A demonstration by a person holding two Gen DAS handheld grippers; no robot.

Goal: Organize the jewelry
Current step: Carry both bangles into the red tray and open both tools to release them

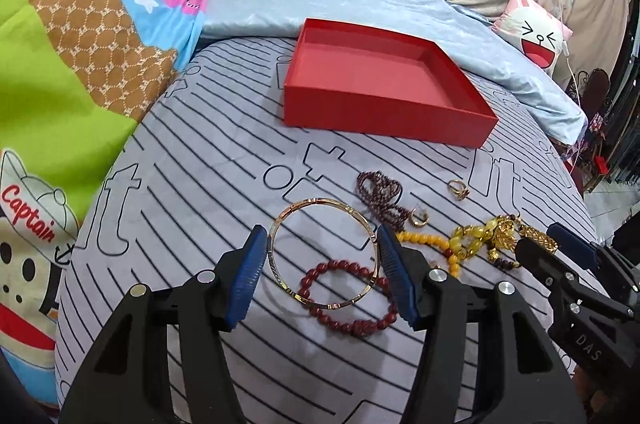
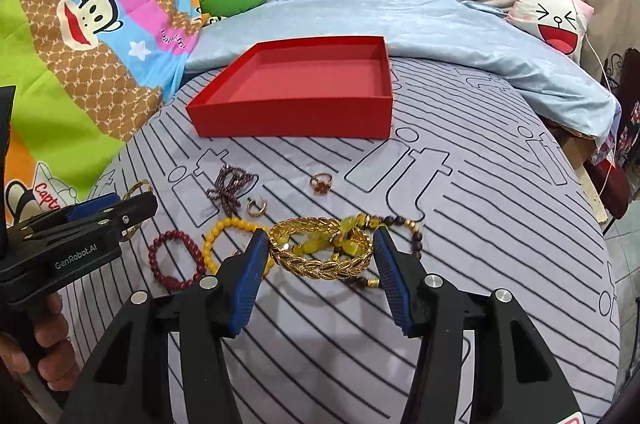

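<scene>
Left wrist view: left gripper clamps the thin gold bangle across its width; the empty red box lies straight ahead. Right gripper likewise clamps the leaf bracelet.

Jewelry lies before the box (on the bedsheet).

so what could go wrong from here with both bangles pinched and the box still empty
1. The thin gold bangle in the left tongs overlaps the dark red bead bracelet, which may drag along.
2. The gold leaf-pattern bangle in the right tongs sits amid yellow stone beads that could snag.
3. Either rigid hoop, pinched only across its width, might slip before reaching the red cardboard box.
</scene>
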